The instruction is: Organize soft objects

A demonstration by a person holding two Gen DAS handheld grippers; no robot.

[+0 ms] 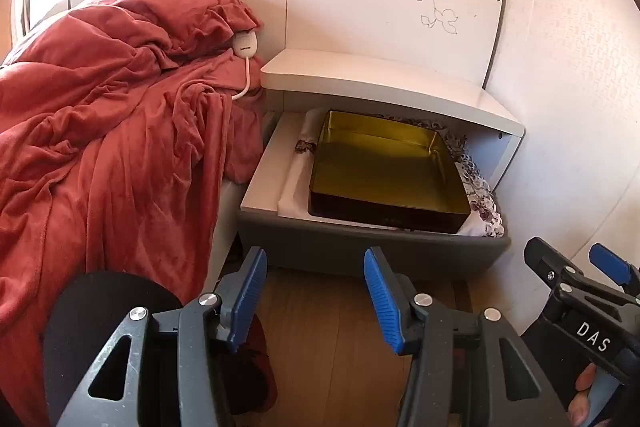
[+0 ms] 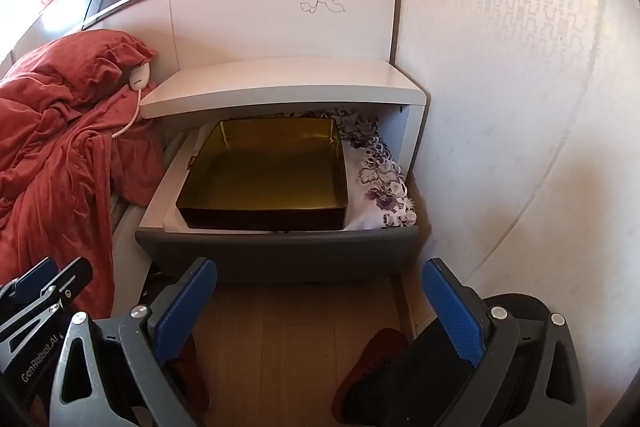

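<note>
Nightstand drawer (image 2: 276,247) pulled out at 12 o'clock, a gold-lined tin box (image 2: 264,179) sitting in it on floral cloth (image 2: 384,179). Rumpled red blanket (image 1: 100,115) at 9–10 o'clock on bed, w/ a white corded controller (image 1: 245,45) on it. Wall close at 3. Bare wood floor (image 2: 296,339) under both grippers. Left gripper (image 1: 316,295) half-wide, empty; right gripper (image 2: 320,311) fully wide, empty.

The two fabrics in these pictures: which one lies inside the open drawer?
The white cloth with purple flowers, tucked beside the gold tin. The red blanket lies on the bed, outside the drawer.
</note>
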